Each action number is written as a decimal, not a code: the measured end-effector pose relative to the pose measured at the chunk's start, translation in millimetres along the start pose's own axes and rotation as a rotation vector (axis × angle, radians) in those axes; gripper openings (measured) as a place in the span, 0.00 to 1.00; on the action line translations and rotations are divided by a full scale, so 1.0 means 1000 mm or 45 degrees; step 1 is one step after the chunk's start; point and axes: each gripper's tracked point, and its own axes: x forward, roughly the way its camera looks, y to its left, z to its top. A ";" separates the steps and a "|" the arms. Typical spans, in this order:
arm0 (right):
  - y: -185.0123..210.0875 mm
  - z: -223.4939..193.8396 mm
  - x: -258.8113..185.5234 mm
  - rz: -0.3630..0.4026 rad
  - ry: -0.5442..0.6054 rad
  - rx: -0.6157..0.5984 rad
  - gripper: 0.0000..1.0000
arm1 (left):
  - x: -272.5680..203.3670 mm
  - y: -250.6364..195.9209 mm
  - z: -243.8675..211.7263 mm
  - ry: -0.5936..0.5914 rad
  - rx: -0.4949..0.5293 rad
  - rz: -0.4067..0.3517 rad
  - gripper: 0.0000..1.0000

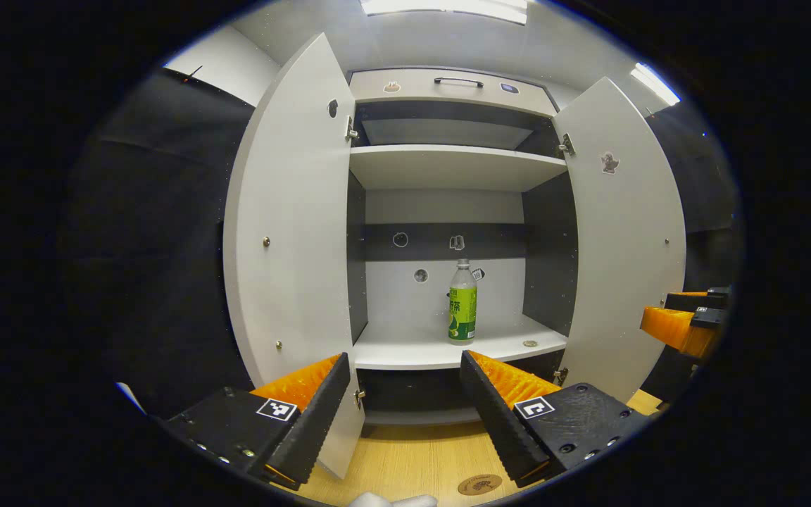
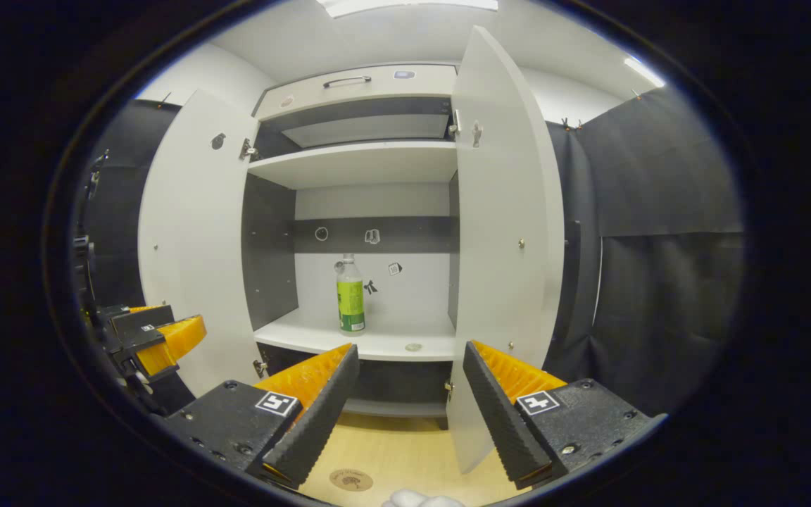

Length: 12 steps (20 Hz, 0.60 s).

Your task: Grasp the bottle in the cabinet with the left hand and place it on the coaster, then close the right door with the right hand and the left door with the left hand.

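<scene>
I'm at step one, reach not begun. Bottle [image 1: 462, 301] stands upright on the cabinet's lower shelf [image 1: 405, 348], both doors open. Left gripper [image 1: 403, 394] jaws spread, empty; right gripper [image 2: 410, 394] likewise. Coaster [image 1: 479, 484] lies on the table below the cabinet. Next: left gripper goes in around the bottle.

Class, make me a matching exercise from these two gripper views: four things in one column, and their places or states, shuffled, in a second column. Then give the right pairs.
Things:
1. bottle
2. coaster
3. cabinet doors
4. left gripper

Places or states:
A. swung wide open
B. lying on the wooden surface in front of the cabinet
C. open, holding nothing
D. standing upright on the lower shelf

Pairs: 1-D, 2-B, 3-A, 4-C
</scene>
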 end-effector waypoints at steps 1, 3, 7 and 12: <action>0.001 0.000 0.001 0.001 0.000 0.005 0.97 | 0.004 -0.002 0.000 -0.001 -0.002 -0.009 0.96; 0.001 0.002 0.003 -0.002 0.001 0.011 0.97 | 0.014 -0.005 -0.001 -0.003 0.000 -0.021 0.96; 0.004 0.006 0.003 -0.009 -0.003 0.009 0.97 | 0.048 -0.018 0.006 -0.035 -0.019 -0.061 0.96; 0.008 0.019 -0.003 -0.021 -0.016 -0.008 0.98 | 0.113 -0.045 0.024 -0.103 -0.057 -0.118 0.96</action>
